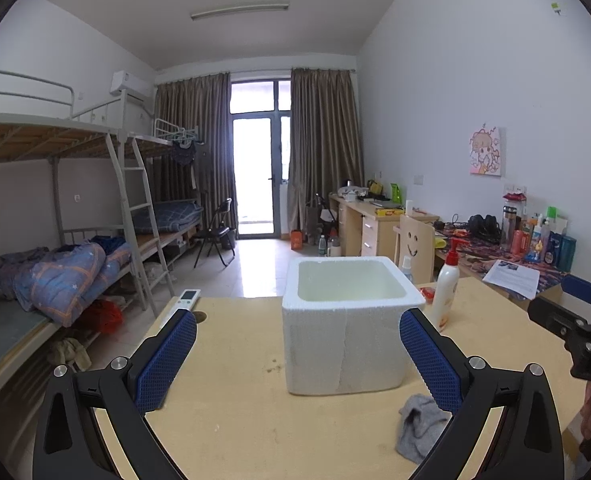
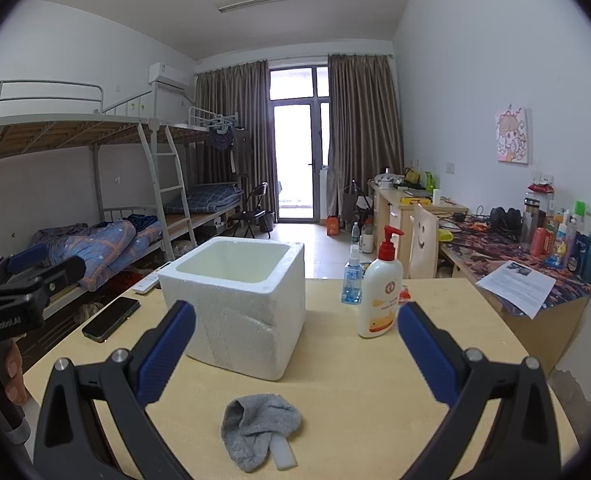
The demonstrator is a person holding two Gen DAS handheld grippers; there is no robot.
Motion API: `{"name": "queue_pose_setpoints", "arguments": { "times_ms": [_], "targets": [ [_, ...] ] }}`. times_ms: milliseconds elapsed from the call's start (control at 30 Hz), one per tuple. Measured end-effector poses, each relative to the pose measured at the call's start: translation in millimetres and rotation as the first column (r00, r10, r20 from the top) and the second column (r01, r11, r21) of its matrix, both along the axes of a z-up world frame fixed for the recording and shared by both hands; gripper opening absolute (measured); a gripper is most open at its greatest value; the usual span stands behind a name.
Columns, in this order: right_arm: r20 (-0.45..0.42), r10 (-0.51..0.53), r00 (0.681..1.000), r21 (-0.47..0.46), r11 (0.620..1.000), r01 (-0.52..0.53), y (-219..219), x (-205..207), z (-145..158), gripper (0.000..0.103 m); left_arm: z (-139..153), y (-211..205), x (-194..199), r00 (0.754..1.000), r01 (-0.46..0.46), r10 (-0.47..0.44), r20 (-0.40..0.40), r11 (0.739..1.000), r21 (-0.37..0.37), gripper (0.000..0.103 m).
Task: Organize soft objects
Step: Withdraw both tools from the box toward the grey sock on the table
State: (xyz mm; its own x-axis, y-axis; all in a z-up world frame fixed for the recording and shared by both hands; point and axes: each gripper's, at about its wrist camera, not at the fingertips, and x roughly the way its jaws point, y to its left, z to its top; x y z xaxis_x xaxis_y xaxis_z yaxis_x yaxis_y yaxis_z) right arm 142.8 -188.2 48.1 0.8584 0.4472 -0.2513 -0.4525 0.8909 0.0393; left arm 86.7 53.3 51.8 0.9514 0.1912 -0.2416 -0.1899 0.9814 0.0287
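A crumpled grey sock (image 2: pixel 259 428) lies on the wooden table near its front edge, partly over a small white flat piece (image 2: pixel 281 450). It also shows in the left wrist view (image 1: pixel 419 430), low and right, under the right finger. A white foam box (image 2: pixel 239 304), open-topped and empty, stands behind it; in the left wrist view the box (image 1: pixel 347 332) is straight ahead. My right gripper (image 2: pixel 295 352) is open and empty, held above the sock. My left gripper (image 1: pixel 297 354) is open and empty, facing the box. Each gripper shows at the edge of the other's view.
A lotion pump bottle (image 2: pixel 381 292) and a blue spray bottle (image 2: pixel 352 280) stand right of the box. A black phone (image 2: pixel 111 318) and a white remote (image 1: pixel 185 300) lie on the table's left. A cluttered desk (image 2: pixel 535 256) is at right, bunk beds (image 1: pixel 55 272) at left.
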Motion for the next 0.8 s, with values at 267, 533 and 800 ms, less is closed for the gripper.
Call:
{"name": "queue_pose_setpoints", "arguments": {
  "times_ms": [267, 533, 800],
  "targets": [
    [0.005, 0.006, 1.0, 0.015, 1.0, -0.006, -1, -13, -13, 0.102, -21, 4, -18, 1.0, 0.007, -0.006, 0.01, 0.999, -0.04, 0.102],
    [0.011, 0.02, 1.0, -0.001, 1.0, -0.02, 2, -21, -29, 0.102, -42, 6, -24, 0.999, -0.004, 0.006, 0.039, 0.999, -0.034, 0.102],
    [0.007, 0.037, 0.999, -0.004, 0.999, -0.037, 4, -23, -49, 0.102, -70, 3, -30, 0.998, -0.006, 0.008, 0.064, 1.0, -0.023, 0.102]
  ]
}}
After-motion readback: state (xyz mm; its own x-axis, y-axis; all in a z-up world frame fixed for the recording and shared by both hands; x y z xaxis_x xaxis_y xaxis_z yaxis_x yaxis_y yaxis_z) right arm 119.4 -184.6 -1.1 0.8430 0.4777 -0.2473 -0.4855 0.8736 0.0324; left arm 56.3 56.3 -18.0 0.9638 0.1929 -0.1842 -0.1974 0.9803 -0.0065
